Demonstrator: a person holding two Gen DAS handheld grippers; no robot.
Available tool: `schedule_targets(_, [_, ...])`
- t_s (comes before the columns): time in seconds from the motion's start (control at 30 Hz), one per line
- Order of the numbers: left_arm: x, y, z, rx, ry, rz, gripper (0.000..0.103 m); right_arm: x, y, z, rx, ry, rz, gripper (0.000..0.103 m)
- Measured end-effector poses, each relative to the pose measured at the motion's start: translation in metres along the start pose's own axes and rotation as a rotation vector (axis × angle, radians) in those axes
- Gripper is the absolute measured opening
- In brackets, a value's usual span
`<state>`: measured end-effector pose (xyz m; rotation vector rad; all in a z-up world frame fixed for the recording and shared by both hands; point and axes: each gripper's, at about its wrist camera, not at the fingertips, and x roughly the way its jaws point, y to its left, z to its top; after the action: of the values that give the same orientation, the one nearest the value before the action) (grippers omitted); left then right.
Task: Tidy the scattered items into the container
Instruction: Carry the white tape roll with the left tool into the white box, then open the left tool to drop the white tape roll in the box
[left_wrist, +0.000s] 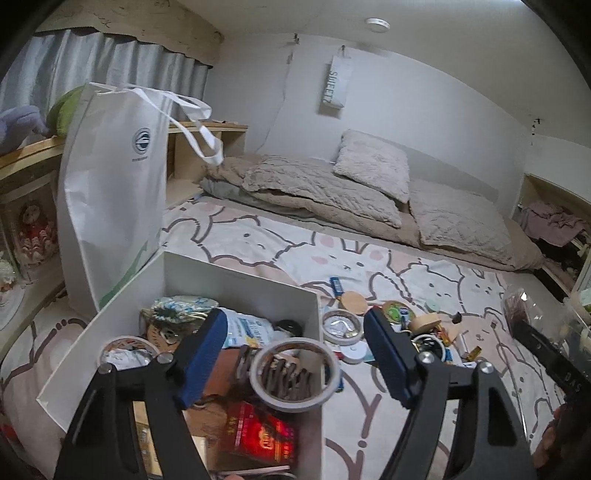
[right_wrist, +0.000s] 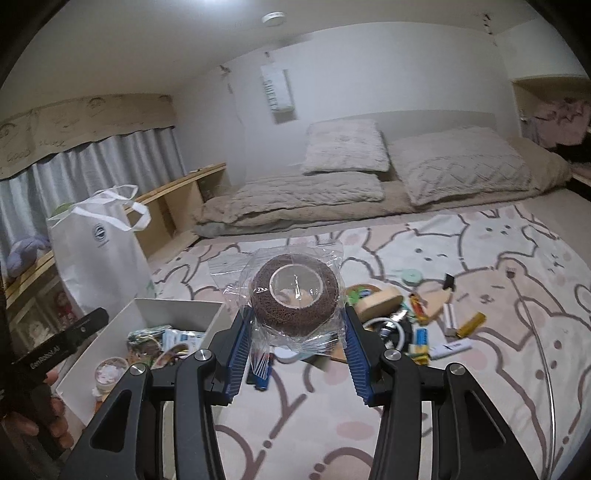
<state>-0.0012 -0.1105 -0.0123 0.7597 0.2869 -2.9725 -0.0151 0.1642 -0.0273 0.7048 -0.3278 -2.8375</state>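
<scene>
Keep the right gripper (right_wrist: 295, 328) clamped on the bagged brown roll (right_wrist: 294, 301), carry it over the white box (right_wrist: 177, 310) (left gripper (left_wrist: 295, 354) open, empty), then release.

We see both views dim and bluish, lit softly from overhead near the round white ceiling fixture (right_wrist: 273, 17). Fisheye bending curves the walls, and dark vignettes fill the corners. The hanging white paper sign (right_wrist: 277, 93) blurs in the right view.
</scene>
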Motion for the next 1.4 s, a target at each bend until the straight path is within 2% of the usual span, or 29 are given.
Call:
schedule_targets(0.17, [0.0, 0.016, 0.002, -0.024, 0.001, 0.016, 0.076, 0.005, 0.014, 0.001, -0.019, 0.012, 0.04, 0.048])
schedule_targets(0.43, [0.007, 0.037, 0.003, -0.029, 0.017, 0.082, 0.076, 0.018, 0.029, -0.003, -0.038, 0.052, 0.091, 0.048])
schedule_targets(0.57, [0.013, 0.045, -0.001, -0.041, 0.042, 0.099, 0.076, 0.032, 0.037, -0.009, -0.054, 0.1, 0.119, 0.048])
schedule_targets(0.8, [0.024, 0.044, -0.007, -0.017, 0.079, 0.112, 0.077, 0.074, 0.057, -0.034, -0.14, 0.209, 0.109, 0.048])
schedule_targets(0.93, [0.047, 0.039, -0.021, -0.001, 0.165, 0.092, 0.087, 0.091, 0.06, -0.047, -0.138, 0.246, 0.114, 0.048])
schedule_targets(1.03, [0.068, 0.029, -0.033, 0.019, 0.246, 0.041, 0.089, 0.094, 0.059, -0.052, -0.121, 0.253, 0.116, 0.048])
schedule_targets(1.1, [0.079, 0.019, -0.04, 0.037, 0.292, 0.009, 0.094, 0.095, 0.056, -0.053, -0.118, 0.252, 0.11, 0.048])
schedule_targets(1.2, [0.088, 0.008, -0.047, 0.039, 0.328, -0.022, 0.102, 0.094, 0.049, -0.053, -0.1, 0.251, 0.104, 0.048])
schedule_targets(1.4, [0.095, -0.004, -0.05, 0.029, 0.368, -0.061, 0.103, 0.089, 0.038, -0.051, -0.085, 0.237, 0.091, 0.048])
